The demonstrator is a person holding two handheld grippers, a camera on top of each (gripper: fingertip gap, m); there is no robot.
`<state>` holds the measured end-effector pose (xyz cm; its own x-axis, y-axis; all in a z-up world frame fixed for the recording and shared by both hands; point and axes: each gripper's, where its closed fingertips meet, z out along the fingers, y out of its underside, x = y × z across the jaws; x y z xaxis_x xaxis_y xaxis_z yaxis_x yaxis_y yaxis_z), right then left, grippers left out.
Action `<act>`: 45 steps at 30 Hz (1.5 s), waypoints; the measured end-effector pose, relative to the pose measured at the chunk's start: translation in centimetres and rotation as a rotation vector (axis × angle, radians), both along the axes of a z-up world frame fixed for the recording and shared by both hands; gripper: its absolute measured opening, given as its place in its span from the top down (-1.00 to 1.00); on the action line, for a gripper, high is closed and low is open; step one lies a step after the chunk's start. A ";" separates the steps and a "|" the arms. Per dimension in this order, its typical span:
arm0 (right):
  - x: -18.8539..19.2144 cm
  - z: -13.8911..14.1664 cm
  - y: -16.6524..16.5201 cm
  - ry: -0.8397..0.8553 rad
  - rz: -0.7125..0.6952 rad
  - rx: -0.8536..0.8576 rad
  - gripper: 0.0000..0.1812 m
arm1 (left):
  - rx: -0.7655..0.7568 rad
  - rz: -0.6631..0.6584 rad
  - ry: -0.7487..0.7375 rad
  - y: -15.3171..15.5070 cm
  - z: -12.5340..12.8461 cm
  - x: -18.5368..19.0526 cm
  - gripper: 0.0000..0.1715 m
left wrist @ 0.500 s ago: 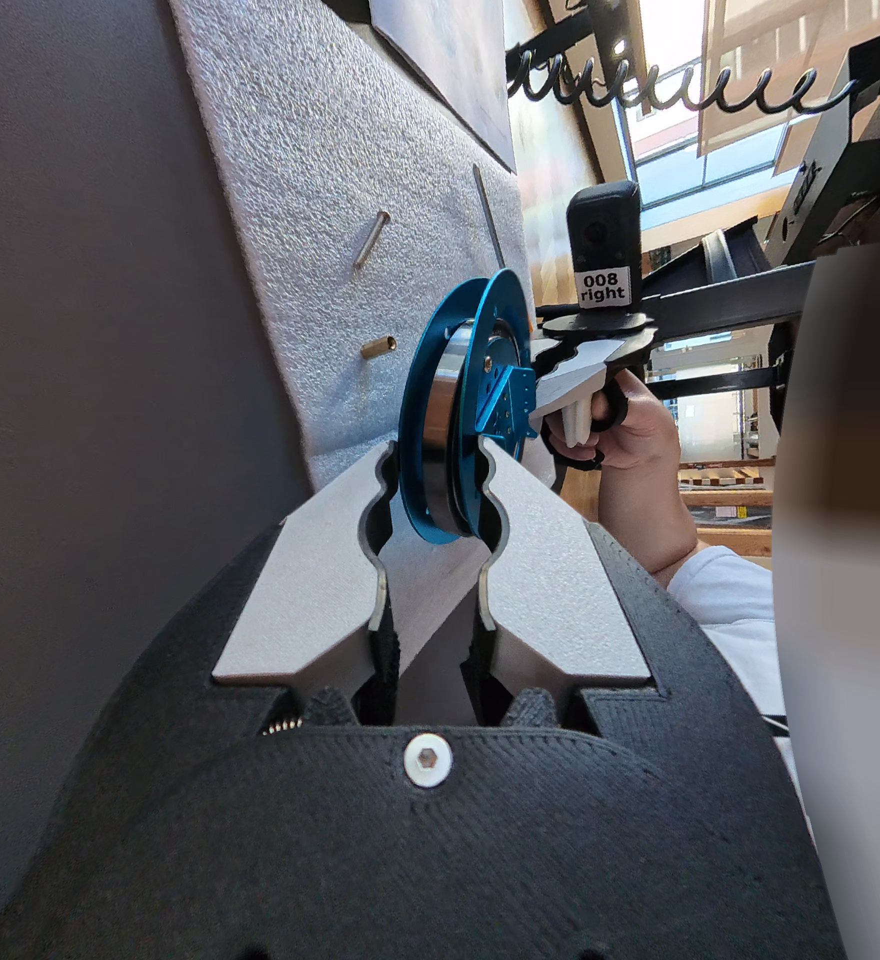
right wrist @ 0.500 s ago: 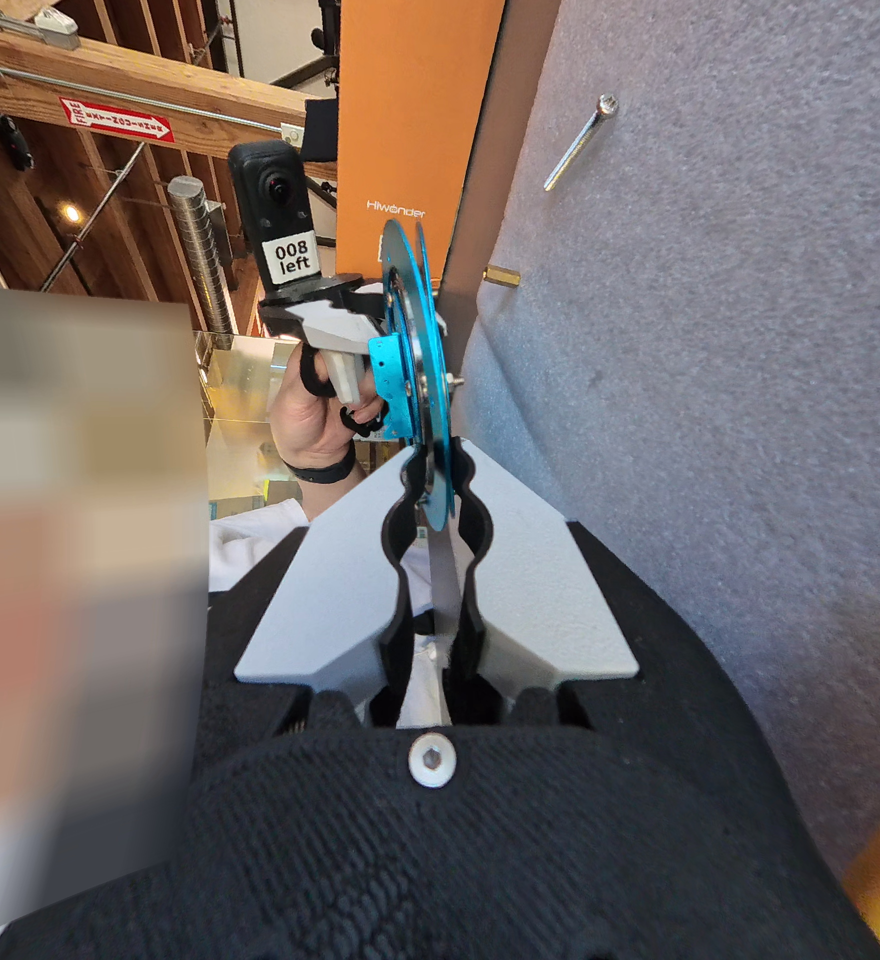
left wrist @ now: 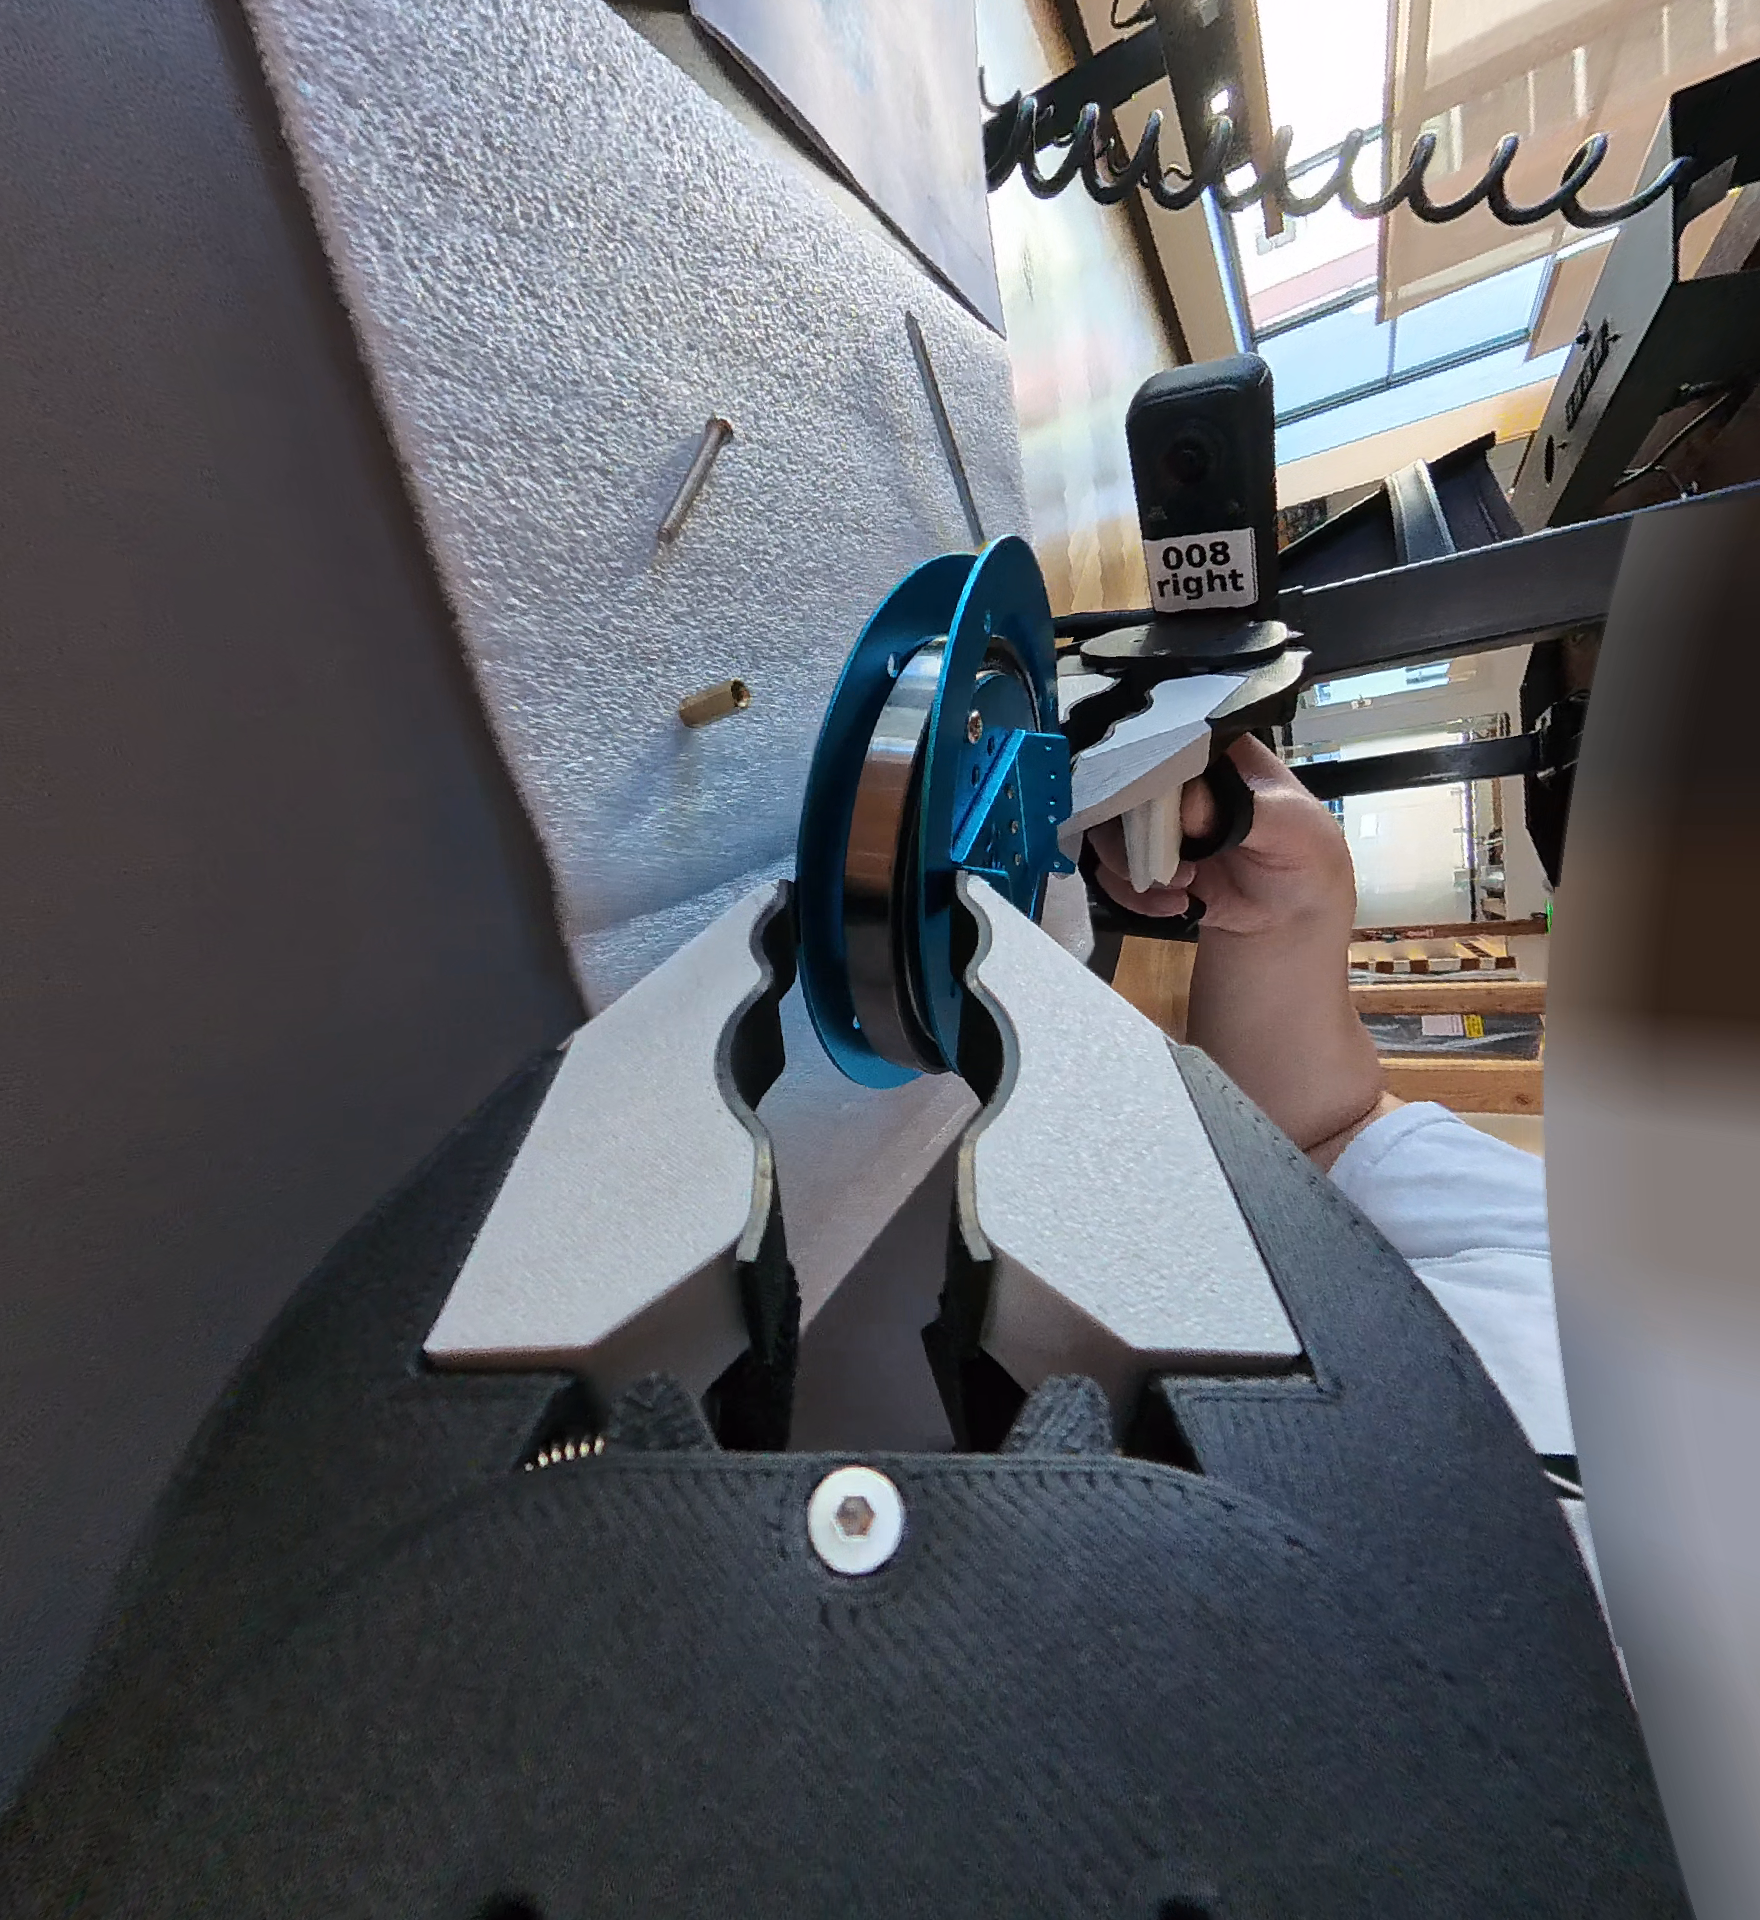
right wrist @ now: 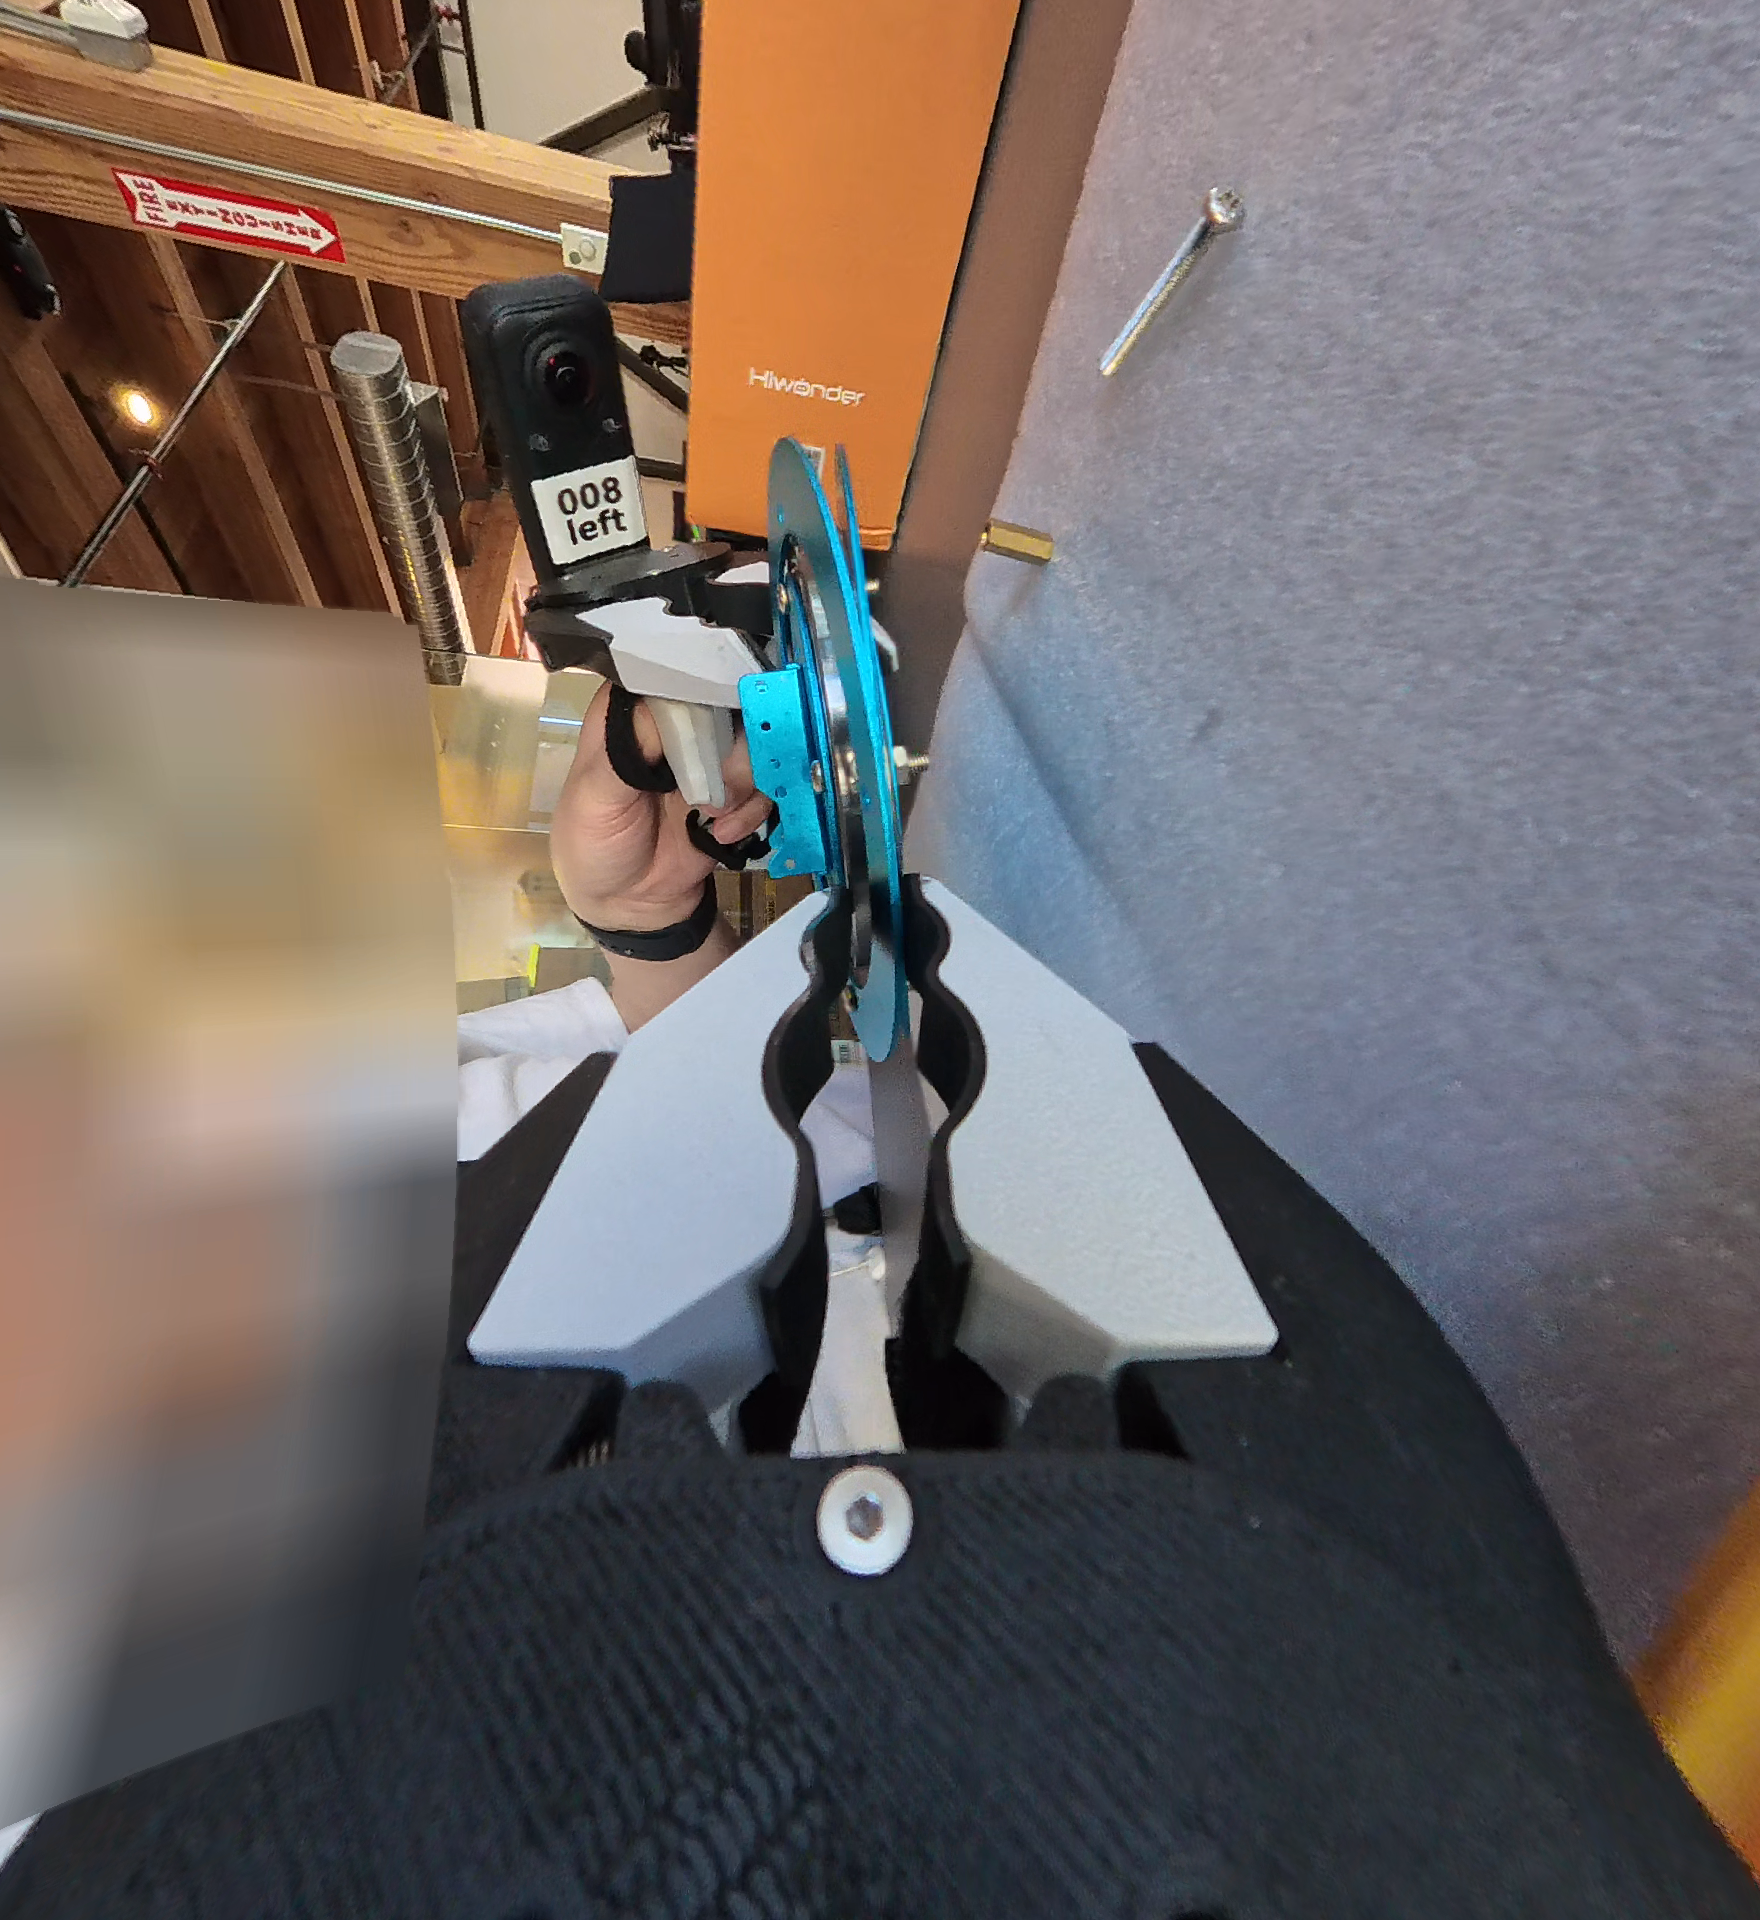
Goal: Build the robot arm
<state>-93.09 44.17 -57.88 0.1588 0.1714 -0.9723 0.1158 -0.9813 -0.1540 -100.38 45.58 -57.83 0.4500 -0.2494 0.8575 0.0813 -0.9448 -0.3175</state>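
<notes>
Grey foam matting (left wrist: 585,343) is lying behind both grippers, the left gripper (left wrist: 871,920) and right gripper (right wrist: 871,914) each pinching opposite edges of the blue disc assembly (left wrist: 917,821), while 1 screw (right wrist: 1167,275) and 1 brass standoff (left wrist: 712,704) are lying loose.

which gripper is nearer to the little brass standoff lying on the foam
Left, as far as the views show. The left gripper grips the blue wheel's rim beside the brass standoff; the right gripper clamps the opposite rim.
</notes>
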 end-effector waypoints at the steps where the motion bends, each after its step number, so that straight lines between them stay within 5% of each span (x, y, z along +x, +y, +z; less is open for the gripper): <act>1: 0.1 0.2 0.0 0.004 0.001 -0.004 0.92 | 0.003 -0.002 0.000 0.1 0.2 0.1 0.68; 27: 0.7 -0.9 -1.3 -0.052 -0.030 0.063 0.91 | 0.020 -0.098 -0.012 -1.1 -1.3 0.8 0.67; 45: -0.8 -1.1 1.0 -0.096 0.014 0.130 0.91 | 0.051 -0.054 0.019 0.3 -1.6 -0.7 0.67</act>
<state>-93.86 45.19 -59.03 0.2469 0.2980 -0.9221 0.1497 -0.9518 -0.2675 -101.13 45.86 -59.42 0.4511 -0.3167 0.8344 0.0245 -0.9302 -0.3663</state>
